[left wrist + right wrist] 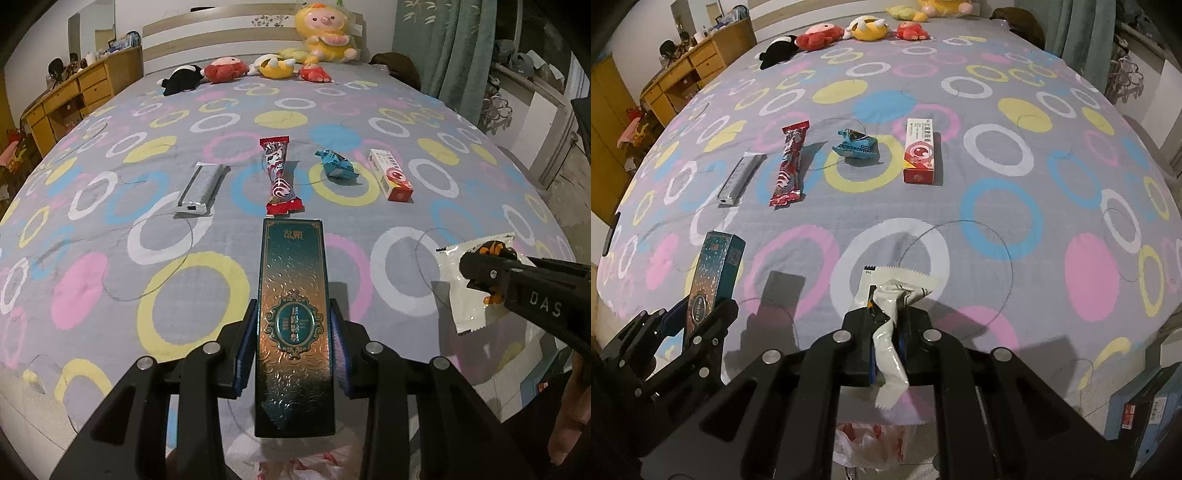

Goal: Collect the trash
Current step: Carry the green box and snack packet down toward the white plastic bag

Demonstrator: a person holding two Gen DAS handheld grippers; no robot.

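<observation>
Left gripper (293, 343) clamped on teal-gold box (293, 314), above near edge of bed (92, 229). Right gripper (886, 343) pinching white wrapper (890, 332), near plastic bag (868, 443) below edge. Red wrapper (788, 166), ointment box (919, 151) well apart ahead.

My left tool (293, 347): clamped on a tall teal-and-copper box (293, 325), held above the bed (110, 221). My right tool (480, 275): pinching a white wrapper (452, 280). On the bedspread beyond, one row: silver packet (201, 190), red candy wrapper (279, 177), crumpled blue wrapper (338, 166), red-and-white carton (389, 175). Plush toys (266, 66) by the headboard.
</observation>
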